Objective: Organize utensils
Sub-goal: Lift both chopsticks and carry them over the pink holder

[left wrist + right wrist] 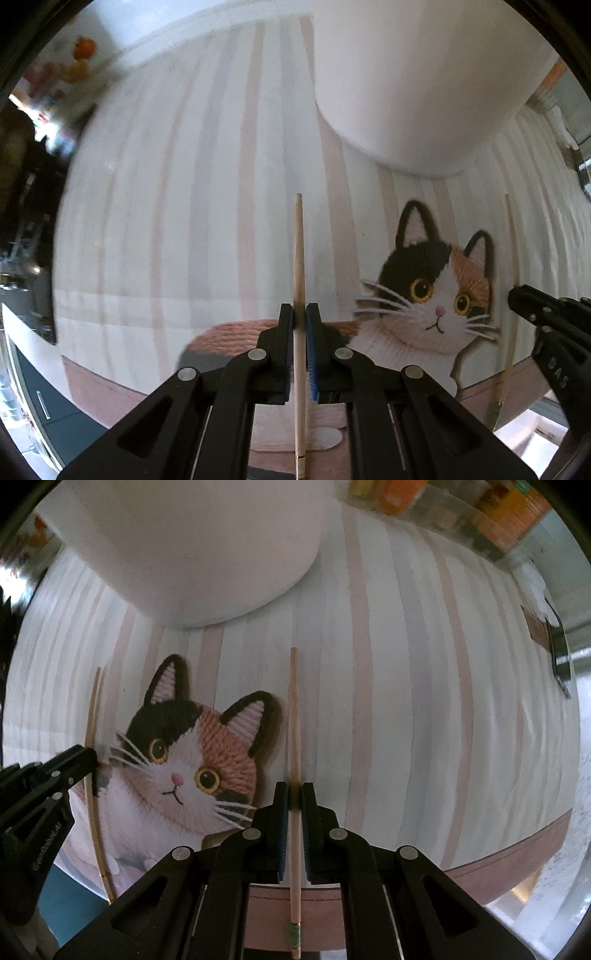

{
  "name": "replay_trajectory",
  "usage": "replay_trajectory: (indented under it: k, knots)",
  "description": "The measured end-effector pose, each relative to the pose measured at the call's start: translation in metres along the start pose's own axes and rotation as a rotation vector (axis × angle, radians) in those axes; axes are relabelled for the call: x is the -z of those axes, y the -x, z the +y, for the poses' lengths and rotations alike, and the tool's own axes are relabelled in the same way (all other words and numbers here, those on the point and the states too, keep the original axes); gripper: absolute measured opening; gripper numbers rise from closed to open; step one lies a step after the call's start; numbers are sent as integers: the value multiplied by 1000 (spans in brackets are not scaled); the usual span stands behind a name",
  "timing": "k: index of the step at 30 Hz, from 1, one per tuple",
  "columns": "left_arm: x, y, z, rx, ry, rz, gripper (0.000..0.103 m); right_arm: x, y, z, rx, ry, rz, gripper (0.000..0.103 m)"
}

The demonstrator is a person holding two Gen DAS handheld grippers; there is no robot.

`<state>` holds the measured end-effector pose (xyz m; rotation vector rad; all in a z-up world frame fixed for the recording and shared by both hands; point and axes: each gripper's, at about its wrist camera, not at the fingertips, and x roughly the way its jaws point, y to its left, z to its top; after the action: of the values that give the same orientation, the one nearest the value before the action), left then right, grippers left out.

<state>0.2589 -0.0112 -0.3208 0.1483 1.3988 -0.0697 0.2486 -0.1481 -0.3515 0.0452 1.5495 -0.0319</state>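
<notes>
Left gripper [300,314] clamping pale wooden chopstick [299,258], right gripper [294,794] clamping green-banded chopstick [294,720]

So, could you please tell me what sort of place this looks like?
Probably a home dining table: a striped placemat with a calico cat print, a white round-bottomed bowl, and a thin wooden chopstick clamped in each gripper.

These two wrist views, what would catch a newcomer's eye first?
The calico cat print on the striped placemat, lying between the two grippers. Next, one wooden chopstick clamped in each: left gripper, right gripper. A big white bowl stands beyond the cat.
</notes>
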Motion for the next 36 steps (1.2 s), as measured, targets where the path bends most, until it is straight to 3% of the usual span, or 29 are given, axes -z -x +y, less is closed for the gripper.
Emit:
replay_trajectory:
  k: [8, 17, 26, 32, 36]
  knots:
    - [-10, 66, 9, -42, 1, -207, 4, 12, 57, -17, -15, -63, -191, 7]
    - [-11, 125, 25, -41, 48, -363, 4, 24, 119, -40, -64, -140, -382, 7]
    - [-22, 222, 45, 106, 154, -530, 4, 14, 182, -54, -165, -211, -545, 7]
    - [-43, 296, 57, 221, 194, -664, 4, 0, 254, -65, -251, -241, -702, 7]
    - [-68, 334, 56, 248, 190, -755, 4, -23, 299, -70, -289, -249, -813, 7]
